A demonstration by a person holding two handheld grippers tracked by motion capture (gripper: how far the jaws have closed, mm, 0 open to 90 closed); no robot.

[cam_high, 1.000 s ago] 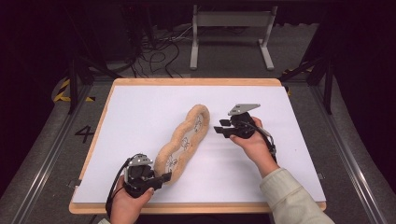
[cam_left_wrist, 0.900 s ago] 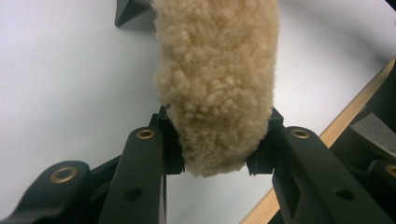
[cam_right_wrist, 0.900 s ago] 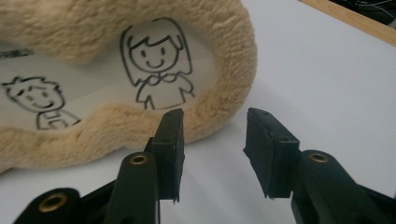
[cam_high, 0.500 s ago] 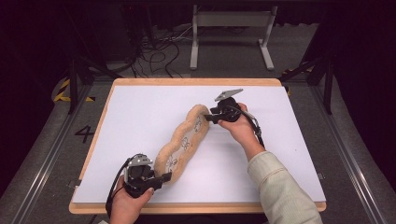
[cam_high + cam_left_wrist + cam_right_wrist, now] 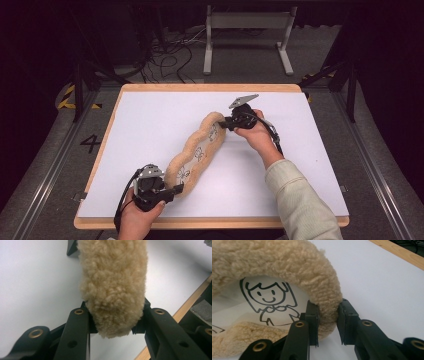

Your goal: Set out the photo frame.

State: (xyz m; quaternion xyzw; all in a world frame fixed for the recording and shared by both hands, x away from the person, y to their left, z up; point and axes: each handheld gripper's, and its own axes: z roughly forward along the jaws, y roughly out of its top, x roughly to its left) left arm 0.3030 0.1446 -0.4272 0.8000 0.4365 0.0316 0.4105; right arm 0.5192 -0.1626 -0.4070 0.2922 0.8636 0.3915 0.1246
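A long tan fleece cover point(image 5: 197, 150) with a white lining printed with cartoon figures lies diagonally on the white table point(image 5: 150, 115). My left gripper point(image 5: 175, 190) is at its near end; in the left gripper view the jaws point(image 5: 113, 317) pinch the fluffy tip point(image 5: 113, 290). My right gripper point(image 5: 225, 123) is at the far end. Its jaws have just been closing, and in the right gripper view they point(image 5: 328, 315) squeeze the fleece rim point(image 5: 287, 265) beside a drawn girl on the lining point(image 5: 268, 298).
The table has a wooden border point(image 5: 210, 87). Behind it on the floor stand a metal frame point(image 5: 247, 30) and loose cables point(image 5: 170, 55). A "4" point(image 5: 90, 143) is marked on the floor at the left.
My right gripper moved left to the far end of the fleece cover and closed on its rim. My left gripper stayed on the near end.
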